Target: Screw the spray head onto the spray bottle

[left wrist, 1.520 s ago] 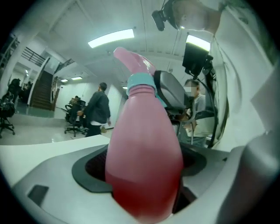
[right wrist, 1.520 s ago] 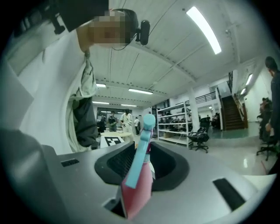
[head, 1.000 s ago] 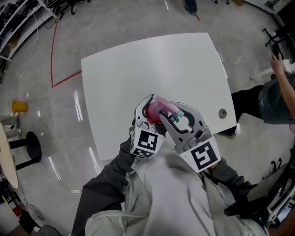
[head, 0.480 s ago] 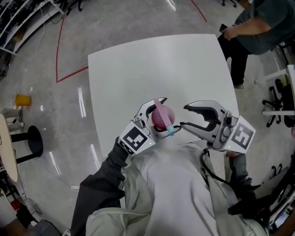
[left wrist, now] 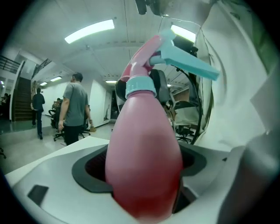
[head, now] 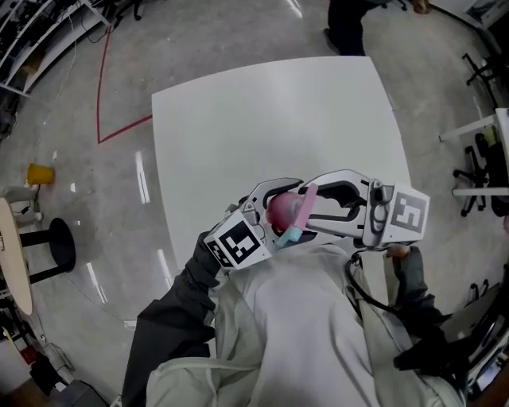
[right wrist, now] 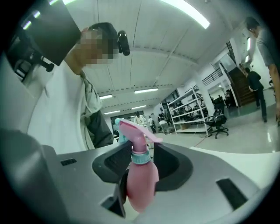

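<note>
My left gripper (head: 270,208) is shut on the belly of a pink spray bottle (head: 278,213), held above the near edge of the white table (head: 262,111). The pink spray head (head: 306,200) with its teal trigger (head: 291,234) sits on the bottle's neck. In the left gripper view the bottle (left wrist: 144,162) fills the jaws and the spray head (left wrist: 175,52) points up and right. My right gripper (head: 308,208) reaches in from the right. Its jaws stand either side of the neck and spray head (right wrist: 133,131) without visibly pressing on them, and the bottle (right wrist: 142,183) hangs below.
A person's legs (head: 350,16) stand past the table's far edge. Office chairs (head: 485,175) are at the right. On the floor to the left are a yellow object (head: 38,173) and a black stool (head: 56,246).
My right gripper let go of the spray head, swung out to the right with its jaws apart, then came back around the head. The left gripper kept the bottle.
</note>
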`<action>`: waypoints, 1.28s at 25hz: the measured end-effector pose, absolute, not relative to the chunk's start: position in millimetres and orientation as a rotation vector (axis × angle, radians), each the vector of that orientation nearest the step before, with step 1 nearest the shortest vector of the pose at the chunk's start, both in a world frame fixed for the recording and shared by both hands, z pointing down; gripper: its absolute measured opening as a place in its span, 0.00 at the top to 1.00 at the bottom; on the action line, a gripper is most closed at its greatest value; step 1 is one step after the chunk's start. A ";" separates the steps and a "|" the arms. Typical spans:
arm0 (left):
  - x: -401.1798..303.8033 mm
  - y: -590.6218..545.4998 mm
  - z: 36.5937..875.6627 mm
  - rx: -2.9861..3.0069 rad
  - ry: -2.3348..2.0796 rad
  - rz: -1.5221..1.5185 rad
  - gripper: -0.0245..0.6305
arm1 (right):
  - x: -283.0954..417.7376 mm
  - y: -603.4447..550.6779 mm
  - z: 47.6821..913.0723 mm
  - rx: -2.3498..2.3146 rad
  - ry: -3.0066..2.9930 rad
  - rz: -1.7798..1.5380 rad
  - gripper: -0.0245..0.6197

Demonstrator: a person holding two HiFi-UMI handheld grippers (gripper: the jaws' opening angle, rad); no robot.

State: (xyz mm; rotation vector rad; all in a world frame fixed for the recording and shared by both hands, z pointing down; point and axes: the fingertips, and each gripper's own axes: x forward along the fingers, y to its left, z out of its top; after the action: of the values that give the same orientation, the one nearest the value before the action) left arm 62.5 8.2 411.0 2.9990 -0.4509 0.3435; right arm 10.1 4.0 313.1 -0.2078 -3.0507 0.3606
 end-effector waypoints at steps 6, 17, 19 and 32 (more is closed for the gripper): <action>64.9 -0.1 405.6 2.939 -0.531 0.281 0.30 | 6.2 6.6 304.4 -0.073 -3.073 0.145 0.78; 56.5 -30.5 404.5 2.855 -0.832 0.248 0.30 | 7.6 -8.2 318.4 0.407 -2.956 0.112 0.77; 54.4 -17.7 398.4 2.908 -0.697 0.222 0.30 | 14.0 -2.7 322.1 0.236 -2.931 0.109 0.77; 58.9 -20.3 406.0 2.871 -0.753 0.425 0.30 | 1.5 -8.3 308.7 0.084 -2.984 0.174 0.76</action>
State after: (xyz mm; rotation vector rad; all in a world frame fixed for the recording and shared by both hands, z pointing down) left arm 58.9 -20.3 406.0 2.8715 -0.7532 0.4248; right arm 1.5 -8.3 308.7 0.0837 -2.9844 0.1736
